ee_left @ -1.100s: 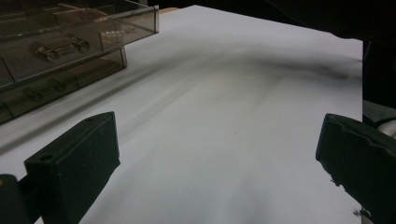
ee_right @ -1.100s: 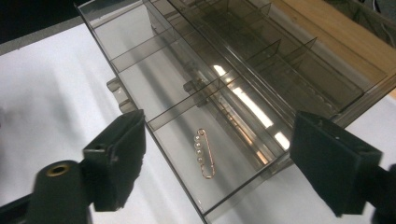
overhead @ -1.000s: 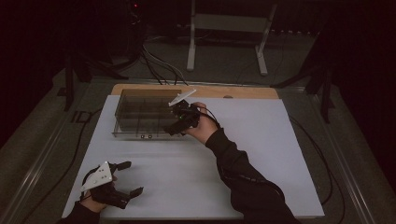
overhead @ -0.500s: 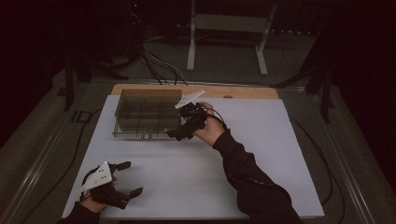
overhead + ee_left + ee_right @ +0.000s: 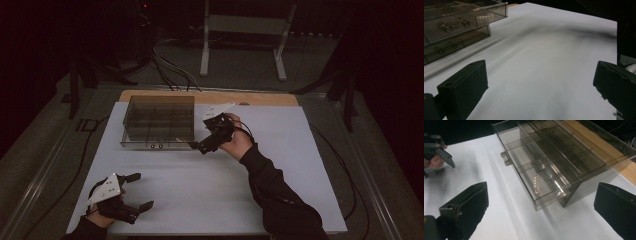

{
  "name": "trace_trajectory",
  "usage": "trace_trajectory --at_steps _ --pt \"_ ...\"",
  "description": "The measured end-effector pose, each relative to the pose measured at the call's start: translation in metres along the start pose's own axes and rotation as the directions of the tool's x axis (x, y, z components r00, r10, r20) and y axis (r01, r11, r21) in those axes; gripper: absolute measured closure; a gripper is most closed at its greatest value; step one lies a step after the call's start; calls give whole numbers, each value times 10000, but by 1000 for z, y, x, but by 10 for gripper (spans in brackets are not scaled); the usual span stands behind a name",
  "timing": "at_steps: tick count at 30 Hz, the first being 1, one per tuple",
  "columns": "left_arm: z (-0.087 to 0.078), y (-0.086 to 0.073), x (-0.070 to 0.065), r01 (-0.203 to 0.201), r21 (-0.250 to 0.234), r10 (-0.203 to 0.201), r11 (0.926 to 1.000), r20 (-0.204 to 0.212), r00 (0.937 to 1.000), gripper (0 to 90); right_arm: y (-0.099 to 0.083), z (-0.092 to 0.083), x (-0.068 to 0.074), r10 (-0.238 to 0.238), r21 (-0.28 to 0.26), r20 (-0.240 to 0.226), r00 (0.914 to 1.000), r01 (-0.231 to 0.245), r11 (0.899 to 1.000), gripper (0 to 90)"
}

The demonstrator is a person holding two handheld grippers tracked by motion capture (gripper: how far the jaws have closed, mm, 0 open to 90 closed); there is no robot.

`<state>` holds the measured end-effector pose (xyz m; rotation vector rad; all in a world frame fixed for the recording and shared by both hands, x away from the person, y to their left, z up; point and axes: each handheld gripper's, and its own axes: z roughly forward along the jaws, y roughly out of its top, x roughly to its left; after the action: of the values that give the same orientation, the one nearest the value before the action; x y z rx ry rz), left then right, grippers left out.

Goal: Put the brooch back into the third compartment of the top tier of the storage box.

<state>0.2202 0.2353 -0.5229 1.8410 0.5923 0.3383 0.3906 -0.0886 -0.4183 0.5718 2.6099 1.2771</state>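
Note:
A smoky clear drawer box stands at the back left of the white table top. In the right gripper view its lower drawer is pulled out, and a gold and pearl bracelet lies in one compartment. My right gripper hovers at the box's front right corner. Its jaws have just been opening and stand wide with nothing between them. My left gripper rests open near the front left edge, its jaws spread over bare white surface.
A wooden strip runs along the table's far edge. Beyond it, a metal stand and cables are on the floor. More small jewellery shows inside the box. White surface stretches between the two grippers and out to the right.
My right gripper has drawn back to the right from the box's front, and its jaws now stand wider. The left gripper has stayed where it was.

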Motion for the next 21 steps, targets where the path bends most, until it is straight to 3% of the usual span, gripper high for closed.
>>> trace_trajectory --at_steps 21 --pt "0 0 0 -4 -22 4 10000 4 10000 5 -49 -8 5 190 -51 -88 9998 -191 9998 0"
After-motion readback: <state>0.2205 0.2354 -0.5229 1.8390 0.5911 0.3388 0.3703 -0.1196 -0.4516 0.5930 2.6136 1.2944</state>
